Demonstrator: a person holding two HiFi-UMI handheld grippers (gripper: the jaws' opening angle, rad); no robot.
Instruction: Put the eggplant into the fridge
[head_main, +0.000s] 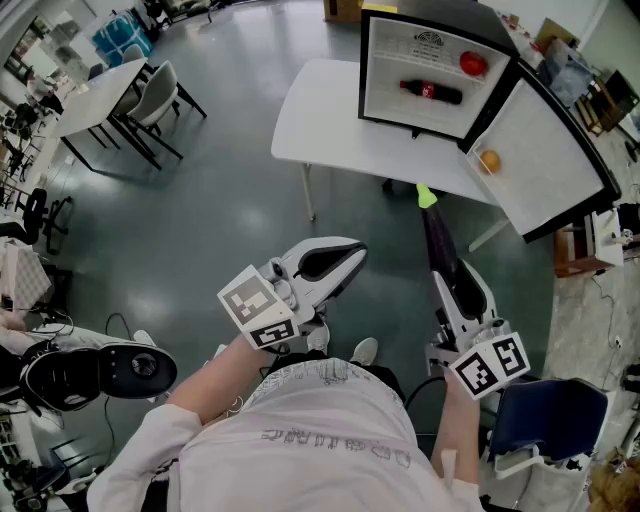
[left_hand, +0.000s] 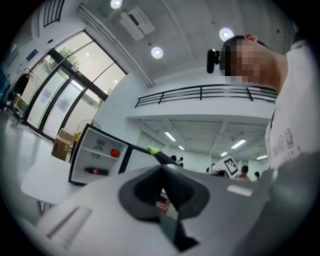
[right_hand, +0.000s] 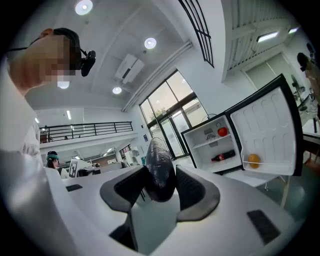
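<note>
A dark purple eggplant (head_main: 438, 240) with a green stem tip sticks forward out of my right gripper (head_main: 452, 280), which is shut on its thick end. In the right gripper view the eggplant (right_hand: 159, 167) stands between the two black pads. A small black fridge (head_main: 385, 60) with a white inside stands on a white table (head_main: 330, 120) ahead, its door (head_main: 545, 165) swung wide open to the right. My left gripper (head_main: 345, 258) is held level at my left, jaws together, holding nothing. From the left gripper view the fridge (left_hand: 82, 155) and the eggplant (left_hand: 162, 156) show beyond the jaws.
Inside the fridge lie a cola bottle (head_main: 432, 91) and a red fruit (head_main: 473, 64); an orange (head_main: 489, 160) sits in the door shelf. A blue chair (head_main: 545, 410) stands at my right. Another table with chairs (head_main: 150, 100) is far left. Grey floor lies between me and the fridge table.
</note>
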